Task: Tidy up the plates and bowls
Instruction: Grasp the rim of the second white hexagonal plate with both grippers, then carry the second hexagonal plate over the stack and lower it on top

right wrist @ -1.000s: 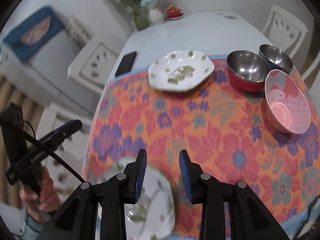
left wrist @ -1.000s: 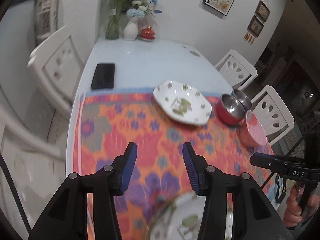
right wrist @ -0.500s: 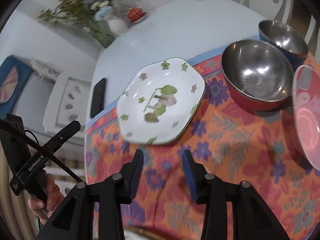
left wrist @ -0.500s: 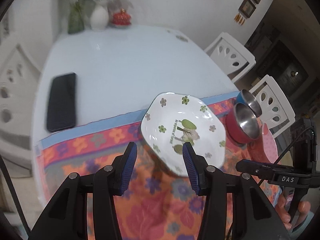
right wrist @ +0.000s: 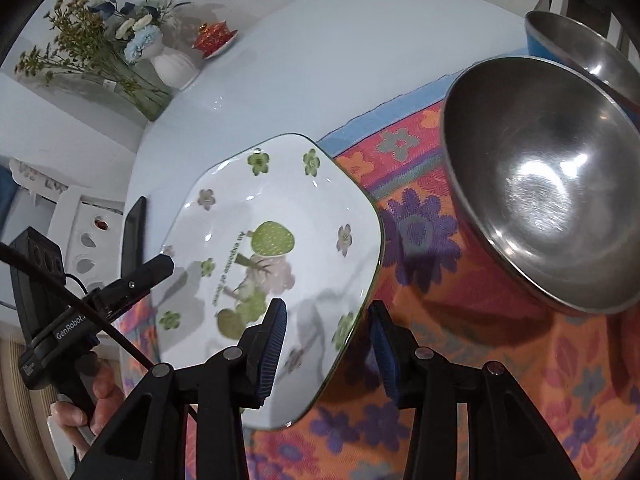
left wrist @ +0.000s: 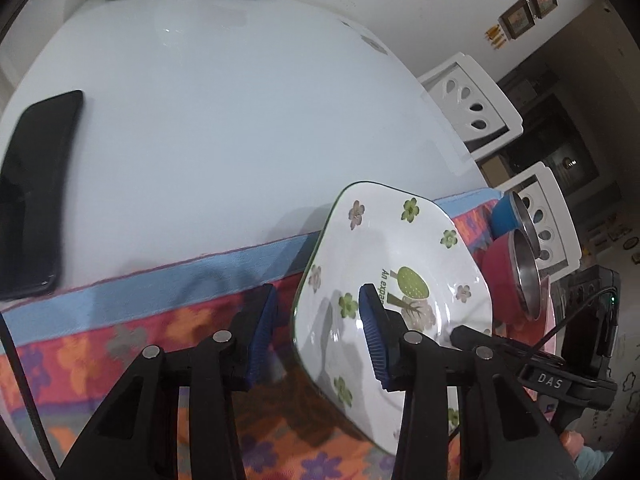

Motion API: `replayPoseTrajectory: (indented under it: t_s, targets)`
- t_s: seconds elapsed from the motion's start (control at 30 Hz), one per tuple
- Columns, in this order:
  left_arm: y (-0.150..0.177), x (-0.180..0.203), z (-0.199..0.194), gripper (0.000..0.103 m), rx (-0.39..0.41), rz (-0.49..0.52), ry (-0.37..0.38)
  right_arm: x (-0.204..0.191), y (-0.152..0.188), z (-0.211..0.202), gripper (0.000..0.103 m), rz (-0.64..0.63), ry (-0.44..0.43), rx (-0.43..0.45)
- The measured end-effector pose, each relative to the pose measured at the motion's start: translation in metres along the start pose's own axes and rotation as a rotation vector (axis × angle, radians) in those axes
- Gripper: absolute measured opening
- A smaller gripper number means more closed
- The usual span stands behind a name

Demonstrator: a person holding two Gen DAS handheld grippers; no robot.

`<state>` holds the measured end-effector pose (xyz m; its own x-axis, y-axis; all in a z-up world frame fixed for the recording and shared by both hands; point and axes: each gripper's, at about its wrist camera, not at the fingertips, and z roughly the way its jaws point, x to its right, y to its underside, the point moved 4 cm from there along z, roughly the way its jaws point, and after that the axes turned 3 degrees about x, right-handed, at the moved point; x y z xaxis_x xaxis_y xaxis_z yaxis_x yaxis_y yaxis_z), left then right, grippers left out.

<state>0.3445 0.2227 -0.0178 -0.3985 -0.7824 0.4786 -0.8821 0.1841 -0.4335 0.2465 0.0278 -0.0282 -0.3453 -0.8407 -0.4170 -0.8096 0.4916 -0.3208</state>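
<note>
Both tongs straddle opposite rims of the plate (left wrist: pixel 404 264). Left gripper (left wrist: pixel 316 334) is closing astride its nine-o'clock edge; right gripper (right wrist: pixel 328 350) gapes astride the three-o'clock edge, not yet pinching.

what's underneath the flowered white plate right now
The plate lies on the floral cloth, its far edge over the cloth's blue border. Whatever is directly beneath its middle is covered.

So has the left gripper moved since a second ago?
Yes. The left gripper has come forward and down over the floral cloth to the flowered plate, its jaws closing astride the plate's near-left rim, not yet gripping.
</note>
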Motion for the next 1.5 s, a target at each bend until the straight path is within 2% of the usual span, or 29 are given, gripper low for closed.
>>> replayPoseTrajectory:
  t_s: [0.27, 0.43, 0.5, 0.73, 0.97, 1.17, 1.5]
  targets:
    - [-0.003, 0.006, 0.015, 0.038, -0.004, 0.028, 0.045, -0.009, -0.011, 0.010, 0.040, -0.099, 0.009, 0.048]
    - [0.002, 0.018, 0.013, 0.038, 0.010, 0.153, -0.049, -0.016, -0.009, 0.013, 0.037, -0.211, 0.048, 0.068]
    - [0.005, 0.019, 0.006, 0.038, 0.021, 0.170, -0.048, -0.020, -0.006, 0.012, 0.037, -0.261, 0.060, 0.078]
    - [0.014, 0.024, -0.025, 0.038, 0.070, 0.184, -0.044, -0.024, 0.004, -0.002, 0.037, -0.301, -0.009, 0.062]
    - [0.034, 0.041, -0.069, 0.038, 0.117, 0.193, -0.066, -0.038, 0.027, -0.034, 0.037, -0.346, -0.056, 0.072]
    - [0.058, 0.070, -0.111, 0.038, 0.163, 0.190, -0.072, -0.049, 0.049, -0.077, 0.037, -0.391, -0.086, 0.096]
    - [0.124, 0.119, -0.179, 0.038, 0.234, 0.175, -0.100, -0.049, 0.110, -0.157, 0.037, -0.436, -0.143, 0.105]
